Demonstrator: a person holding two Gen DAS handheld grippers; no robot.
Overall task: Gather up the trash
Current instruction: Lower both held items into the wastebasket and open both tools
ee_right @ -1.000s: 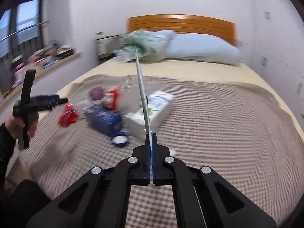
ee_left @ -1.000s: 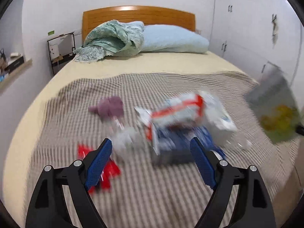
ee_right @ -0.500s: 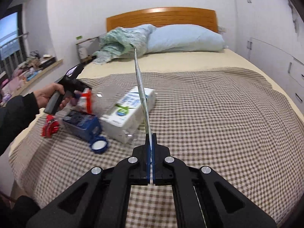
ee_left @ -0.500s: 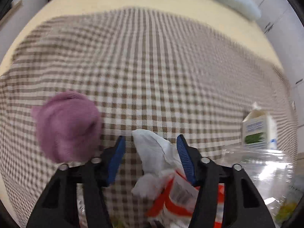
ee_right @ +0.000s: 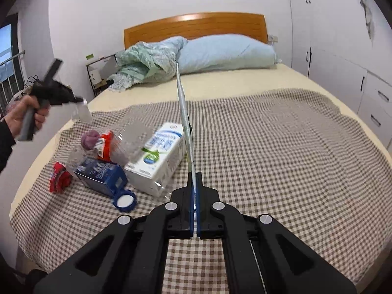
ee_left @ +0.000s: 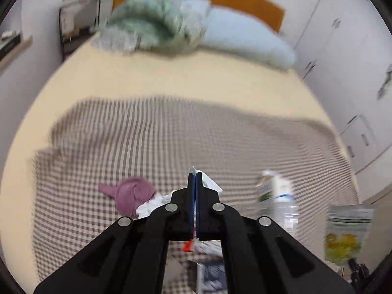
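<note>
My left gripper is shut on a crumpled white wrapper and holds it above the checked blanket; it also shows lifted at the left of the right wrist view with the white scrap hanging from it. My right gripper is shut on a clear plastic bag, seen edge-on; the bag shows in the left wrist view. On the blanket lie a milk carton, a clear bottle, a blue box, a blue lid, a red wrapper and a purple cloth ball.
The trash pile sits at the bed's left front on a brown checked blanket. A blue pillow and a green quilt lie at the wooden headboard. White cupboards line the right wall. A nightstand stands at the far left.
My left gripper has closed on the white wrapper and lifted it up off the pile. My right gripper has stayed shut on the bag, shifting slightly.
</note>
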